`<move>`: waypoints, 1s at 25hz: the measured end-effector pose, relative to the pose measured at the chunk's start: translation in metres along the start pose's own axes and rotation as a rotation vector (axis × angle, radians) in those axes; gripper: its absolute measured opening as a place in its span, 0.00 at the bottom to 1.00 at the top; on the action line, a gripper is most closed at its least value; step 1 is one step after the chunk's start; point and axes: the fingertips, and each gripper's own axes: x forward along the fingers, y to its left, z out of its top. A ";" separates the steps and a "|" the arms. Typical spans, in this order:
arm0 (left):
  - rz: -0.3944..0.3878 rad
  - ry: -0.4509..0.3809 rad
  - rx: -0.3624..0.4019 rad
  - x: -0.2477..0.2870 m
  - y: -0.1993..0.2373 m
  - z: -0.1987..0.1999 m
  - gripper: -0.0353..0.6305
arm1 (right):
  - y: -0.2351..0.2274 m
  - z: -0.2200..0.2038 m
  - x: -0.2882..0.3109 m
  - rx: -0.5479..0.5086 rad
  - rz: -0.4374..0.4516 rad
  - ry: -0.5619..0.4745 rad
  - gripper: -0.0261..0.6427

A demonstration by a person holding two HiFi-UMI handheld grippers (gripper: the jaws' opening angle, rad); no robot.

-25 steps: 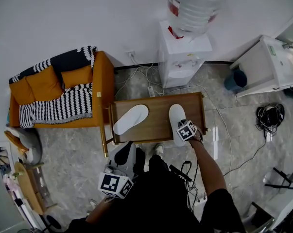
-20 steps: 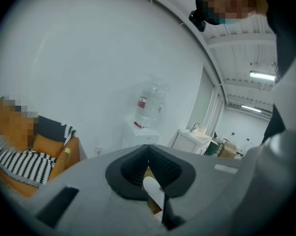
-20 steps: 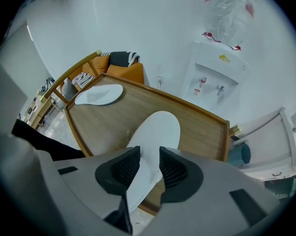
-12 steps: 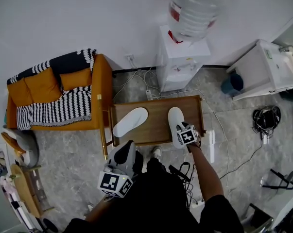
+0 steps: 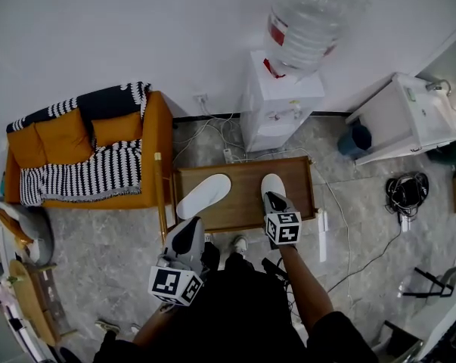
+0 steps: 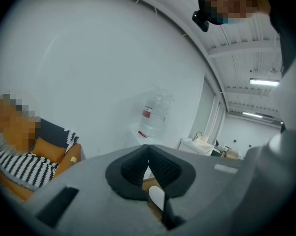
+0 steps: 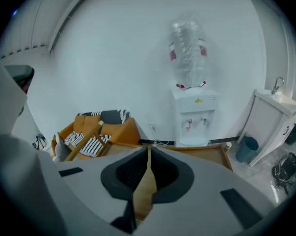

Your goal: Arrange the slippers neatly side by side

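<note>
Two white slippers lie on the low wooden table (image 5: 243, 174). The left slipper (image 5: 203, 196) lies slanted, toe to the upper right. The right slipper (image 5: 273, 187) lies straight, toe pointing away. My right gripper (image 5: 271, 198) hangs above that slipper's near end; its jaws have just been closing and stand shut with nothing between them. In the right gripper view the jaws (image 7: 148, 149) meet over the table (image 7: 217, 156). My left gripper (image 5: 190, 227) hovers off the table's near left corner, shut and empty. A slipper (image 6: 156, 197) shows below the left gripper's tips (image 6: 148, 146).
A water dispenser (image 5: 282, 100) with a big bottle stands behind the table. An orange sofa (image 5: 84, 153) with a striped blanket sits close on the left. A white sink cabinet (image 5: 409, 119), a blue bin (image 5: 354, 138) and floor cables (image 5: 404, 191) are on the right.
My right gripper has risen off the right slipper's near end and drawn back toward me; the slipper stays on the table. My left gripper has crept forward toward the table.
</note>
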 end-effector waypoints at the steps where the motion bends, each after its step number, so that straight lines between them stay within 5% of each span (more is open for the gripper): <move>1: 0.002 -0.002 -0.001 -0.001 0.003 0.001 0.07 | 0.009 0.007 -0.004 0.009 0.000 -0.029 0.08; 9: -0.015 -0.018 -0.002 0.000 0.026 0.009 0.07 | 0.074 0.046 -0.038 0.059 0.020 -0.204 0.06; 25: -0.048 0.008 -0.016 0.008 0.060 0.013 0.07 | 0.137 0.033 0.002 0.089 0.078 -0.127 0.06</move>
